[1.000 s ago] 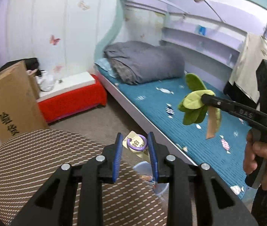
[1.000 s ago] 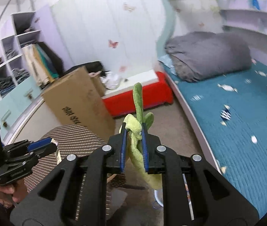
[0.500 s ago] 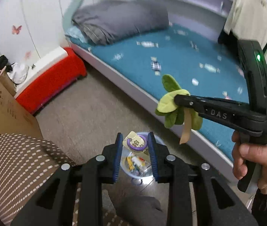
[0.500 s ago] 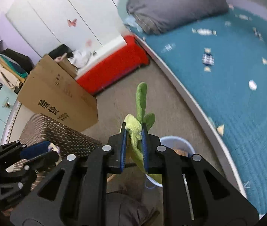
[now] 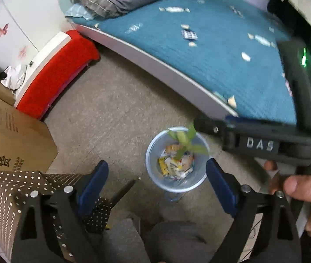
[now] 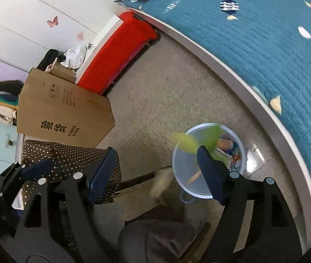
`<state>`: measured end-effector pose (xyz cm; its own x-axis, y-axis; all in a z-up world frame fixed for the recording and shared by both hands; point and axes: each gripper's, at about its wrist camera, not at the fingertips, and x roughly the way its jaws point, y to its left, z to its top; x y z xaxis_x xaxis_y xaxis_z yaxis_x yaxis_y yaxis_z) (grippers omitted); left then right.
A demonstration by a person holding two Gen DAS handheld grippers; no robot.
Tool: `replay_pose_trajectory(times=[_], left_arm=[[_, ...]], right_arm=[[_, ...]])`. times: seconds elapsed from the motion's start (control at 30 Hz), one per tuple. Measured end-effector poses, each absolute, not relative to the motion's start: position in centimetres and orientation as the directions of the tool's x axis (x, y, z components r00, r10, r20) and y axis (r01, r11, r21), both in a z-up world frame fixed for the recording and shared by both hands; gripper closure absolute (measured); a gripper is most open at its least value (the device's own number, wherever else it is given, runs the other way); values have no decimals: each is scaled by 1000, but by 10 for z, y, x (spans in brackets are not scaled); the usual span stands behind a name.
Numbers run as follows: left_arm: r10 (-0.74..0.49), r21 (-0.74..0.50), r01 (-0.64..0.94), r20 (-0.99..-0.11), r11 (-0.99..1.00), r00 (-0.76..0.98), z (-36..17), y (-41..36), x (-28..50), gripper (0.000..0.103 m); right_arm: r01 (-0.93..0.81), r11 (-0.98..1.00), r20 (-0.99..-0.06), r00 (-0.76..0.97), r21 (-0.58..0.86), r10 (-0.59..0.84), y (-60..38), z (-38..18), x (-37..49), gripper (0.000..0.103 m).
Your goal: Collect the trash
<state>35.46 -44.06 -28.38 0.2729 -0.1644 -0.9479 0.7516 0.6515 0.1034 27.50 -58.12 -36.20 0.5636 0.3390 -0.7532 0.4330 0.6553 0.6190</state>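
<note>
A pale blue trash bin [image 5: 153, 175] stands on the floor by the bed, with wrappers [image 5: 173, 164] inside. The green leafy plush [image 5: 185, 142] is blurred in the air over the bin's mouth, free of both grippers; it also shows in the right wrist view [image 6: 199, 140]. My left gripper [image 5: 156, 182] is open wide and empty above the bin. My right gripper [image 6: 155, 171] is open wide and empty just left of the bin [image 6: 181, 179]; its body shows in the left wrist view [image 5: 258, 144].
A bed with a teal cover [image 5: 232, 43] runs along the right. A red bench [image 5: 54, 74] and a cardboard box [image 5: 8, 144] stand at the left. A dotted brown stool [image 5: 8, 197] is at the lower left. Grey-trousered knees [image 5: 155, 241] are below.
Both grippers tipped down over the bin and opened. The left let go of its wrapper, which is out of its jaws. The right let go of the green plush, which is dropping into the bin.
</note>
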Motion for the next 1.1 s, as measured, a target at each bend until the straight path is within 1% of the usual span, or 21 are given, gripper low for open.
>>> replay_pose_trajectory(times=[0.1,0.2,0.4,0.53,0.67,0.8,0.97,1.1], left_arm=[[-170,119,735,-937,668,305,-274,-434,352,11],[-198,114,716,-920,689,338,-260,-424,342,11],[-276,91,669,-863,737,423,-222,-390,321,10],[-308,73,621,-820,781,483,-193,-361,298,9],[-337,44,560,-758,827,558,-161,-319,271,7],[-308,73,485,-687,872,658,-131,-280,242,7],[-275,63,385,-596,921,754,-95,-228,209,6],[-207,76,283,-509,956,836,-66,-189,175,6]], right_arm=[[445,647,-754,568,619,331,-581,-359,268,13],[456,656,-763,571,601,302,-580,-350,260,6],[455,692,-772,590,560,237,-569,-314,240,6],[421,732,-765,608,536,211,-547,-276,228,6],[352,794,-747,638,497,185,-515,-228,213,6],[276,847,-711,685,454,158,-477,-178,195,6],[204,900,-652,751,385,109,-429,-120,165,6],[171,931,-598,799,321,60,-394,-80,134,6]])
